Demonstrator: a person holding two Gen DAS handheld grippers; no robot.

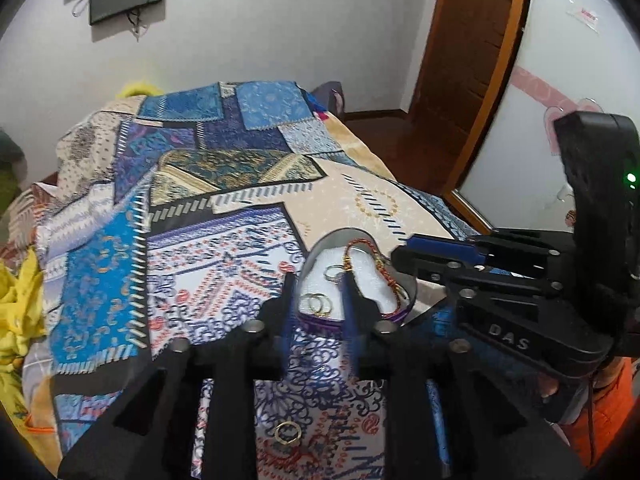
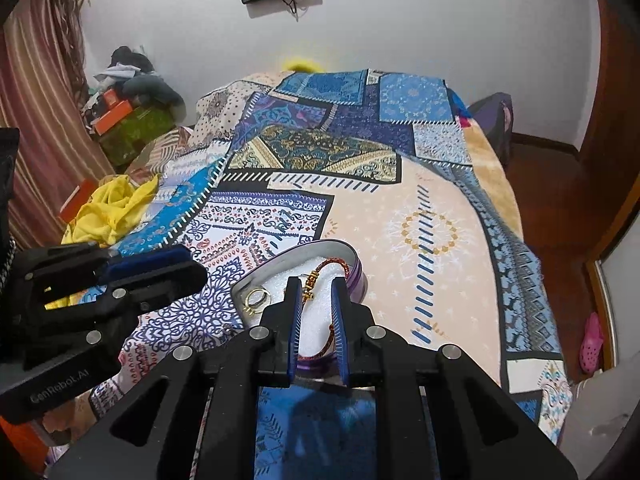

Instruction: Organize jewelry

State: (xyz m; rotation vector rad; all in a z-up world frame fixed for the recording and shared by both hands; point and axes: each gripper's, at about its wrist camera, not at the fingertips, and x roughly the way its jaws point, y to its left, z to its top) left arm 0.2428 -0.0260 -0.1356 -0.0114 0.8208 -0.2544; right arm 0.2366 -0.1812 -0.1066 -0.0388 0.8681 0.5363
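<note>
Our left gripper and right gripper both hang spread, pinching nothing, over the purple tin on the bedspread; inside we see rings and a red braided bracelet

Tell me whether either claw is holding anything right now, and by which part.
Nothing is held. Both the left claw and right claw hover open over the tin. The bracelet and rings lie loose inside.
</note>
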